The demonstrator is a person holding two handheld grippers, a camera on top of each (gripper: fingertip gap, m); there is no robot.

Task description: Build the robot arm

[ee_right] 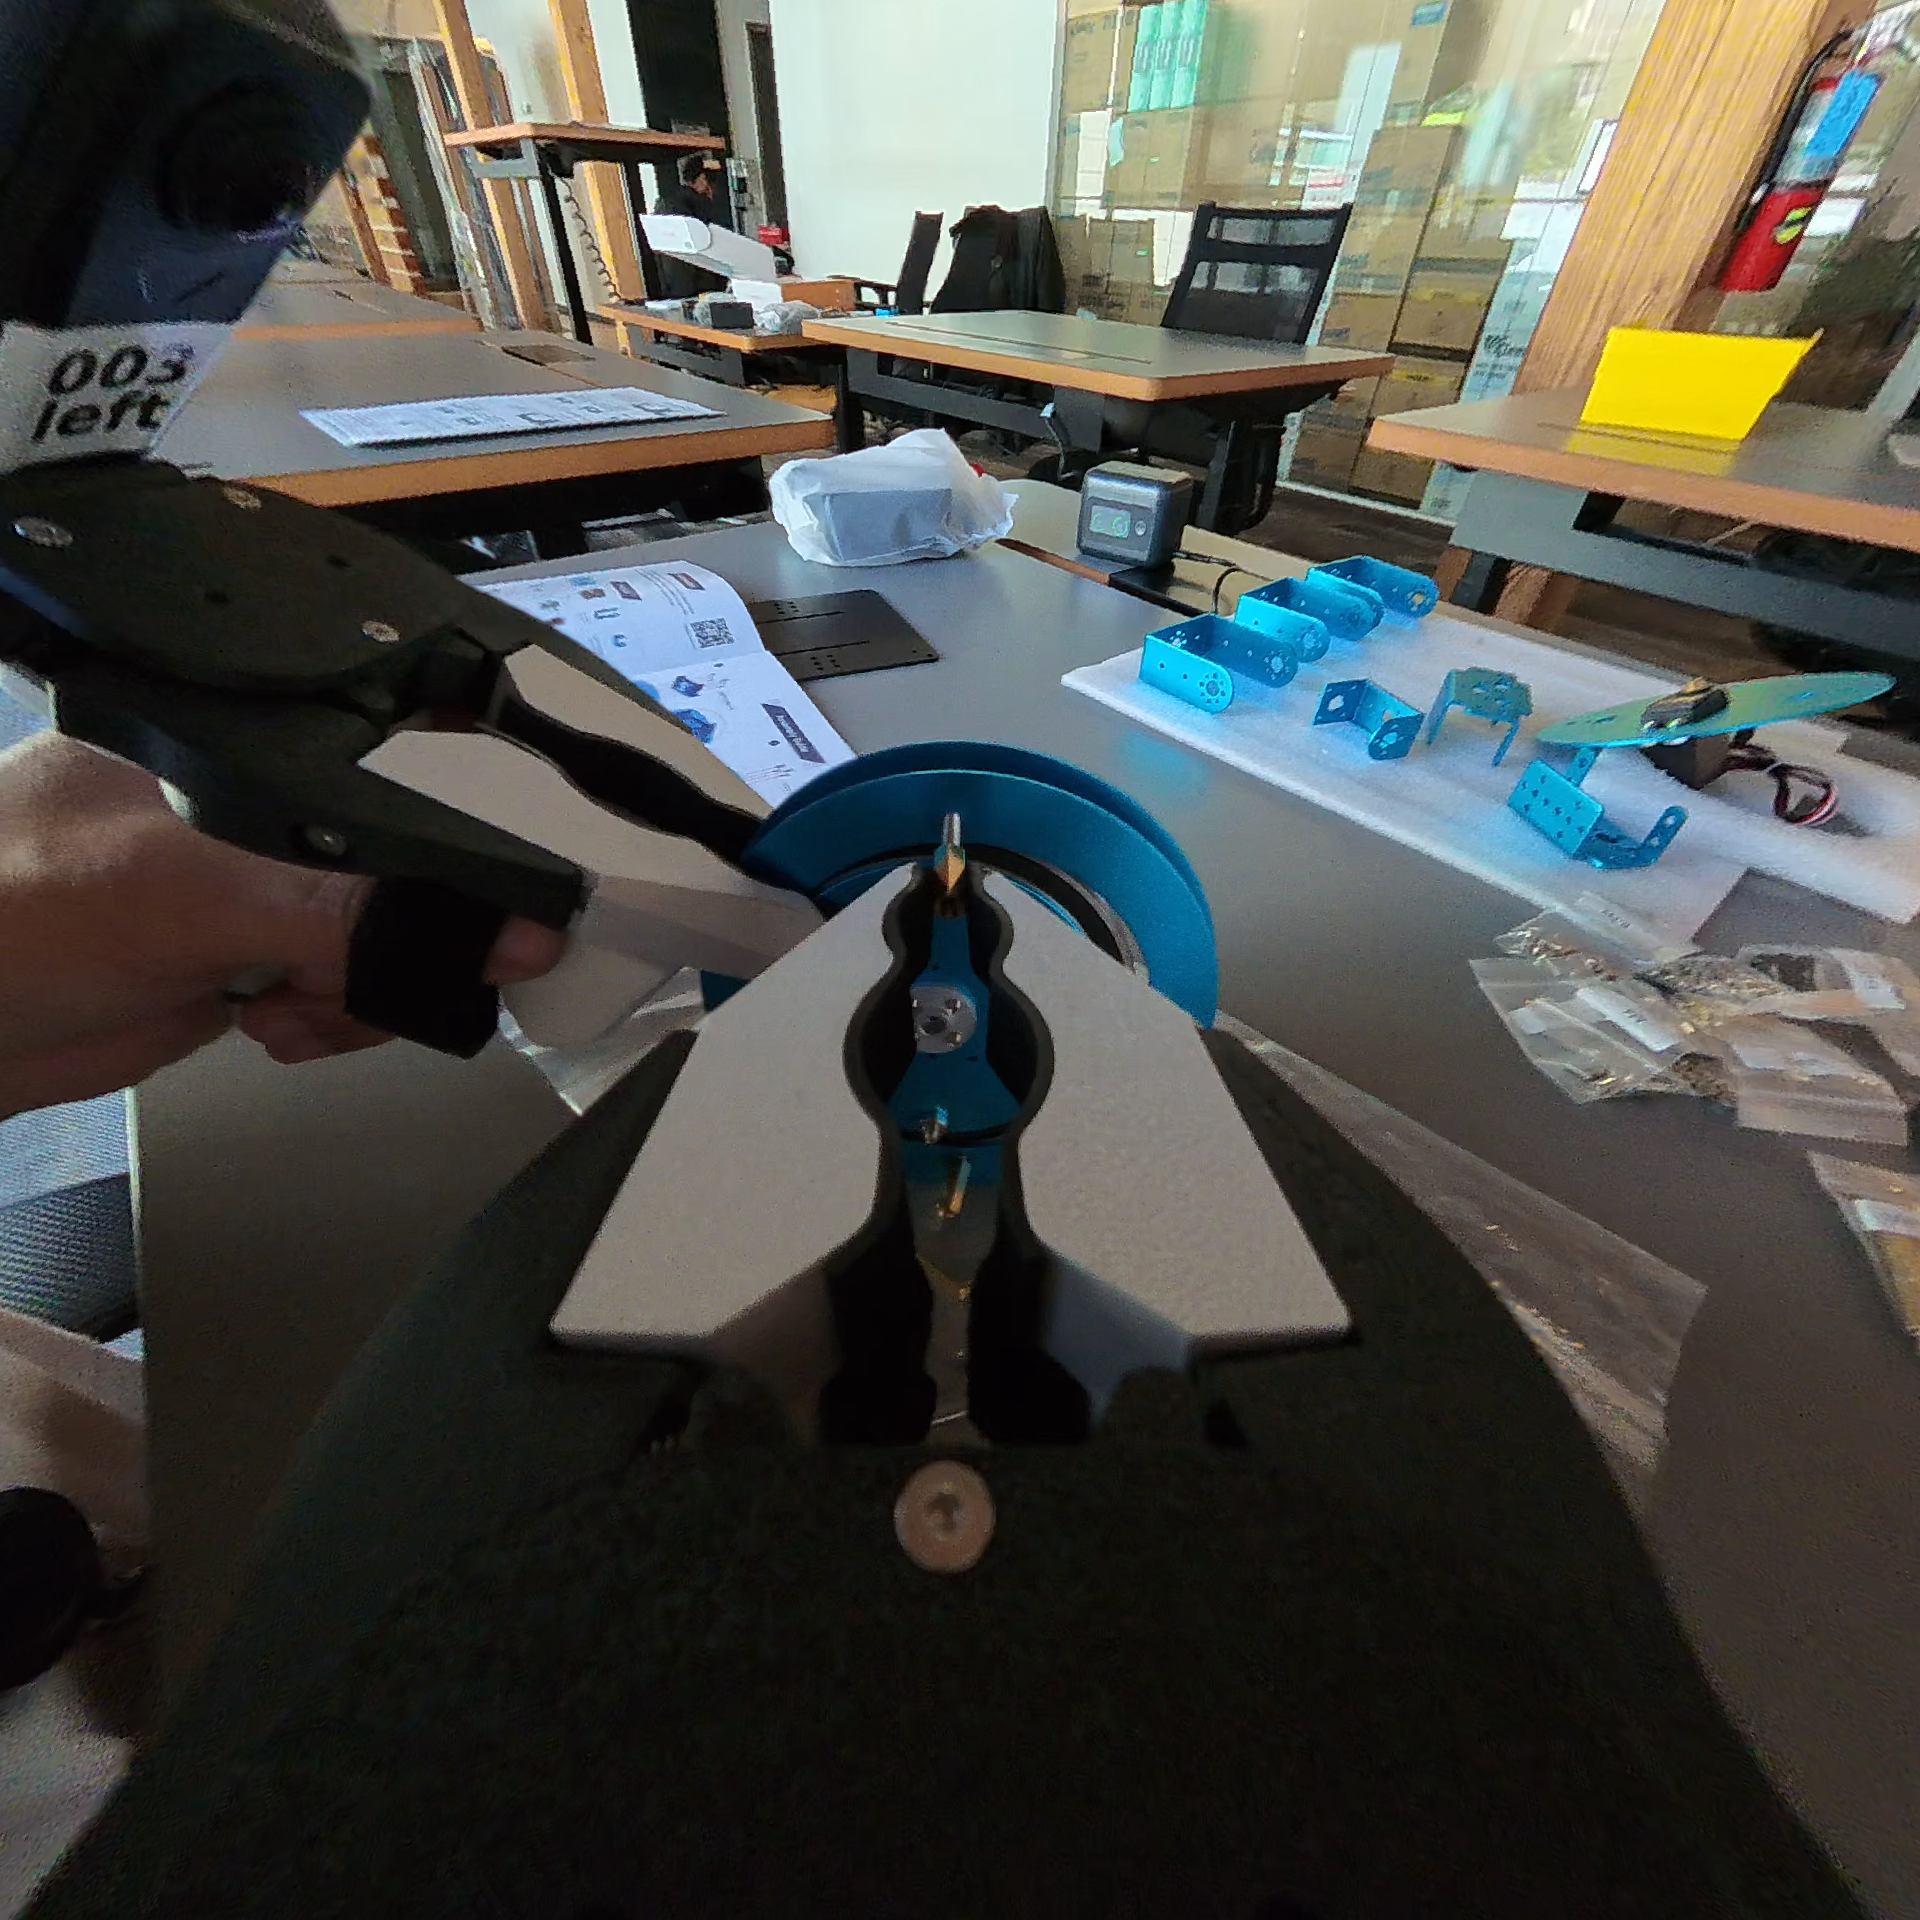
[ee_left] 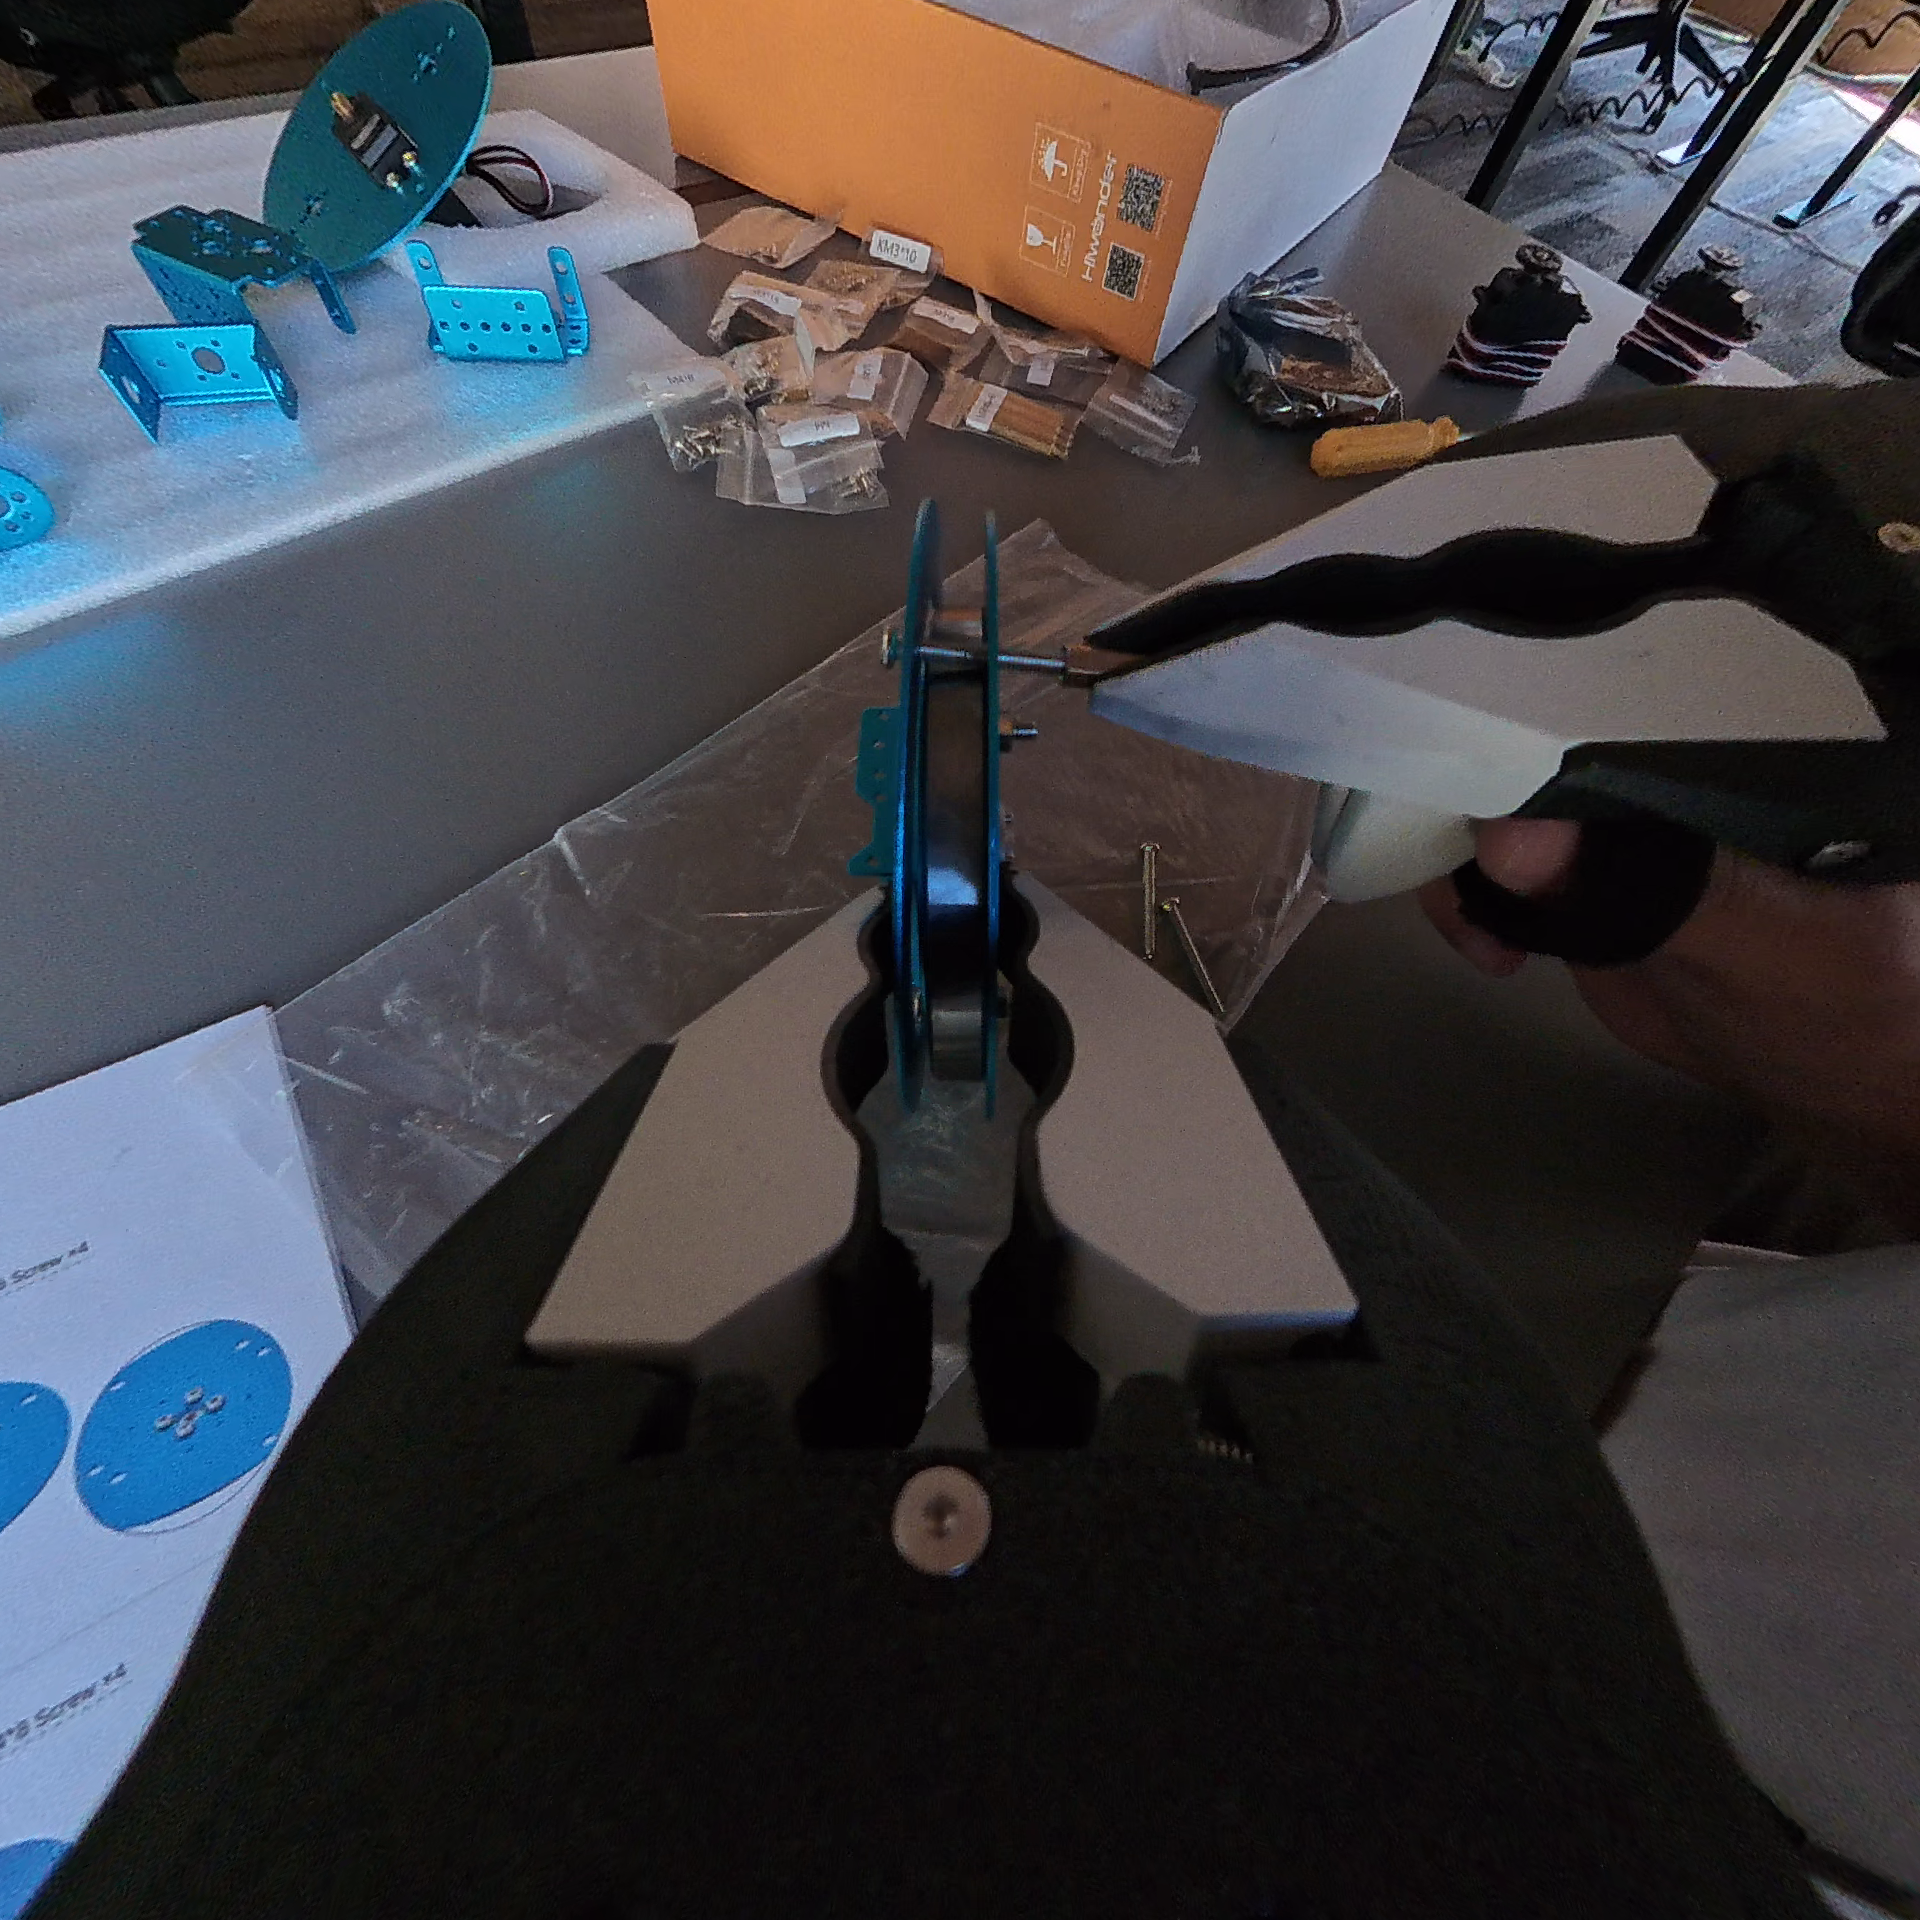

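Note:
My left gripper (ee_left: 948, 920) is shut on a blue disc assembly (ee_left: 951, 748): two round blue plates with a black part between them, held upright and edge-on above a clear plastic sheet (ee_left: 623, 935). A long screw (ee_left: 987, 657) passes through both plates near the top. My right gripper (ee_left: 1089, 665) comes in from the right and is shut on a small brass fitting at the screw's end. In the right wrist view the brass fitting (ee_right: 951, 857) sits between the tips of my right gripper (ee_right: 951, 883), in front of the blue plates (ee_right: 1122, 842). The left gripper (ee_right: 774, 883) enters from the left.
Two loose screws (ee_left: 1174, 925) lie on the plastic sheet. Behind are bags of small hardware (ee_left: 831, 384), an orange box (ee_left: 935, 135), a yellow-handled screwdriver (ee_left: 1382, 447), two servos (ee_left: 1527, 322) and blue brackets on white foam (ee_left: 499, 322). A printed manual (ee_left: 135, 1351) lies at the left. My hands' fingertips stand some 4 centimeters from each other.

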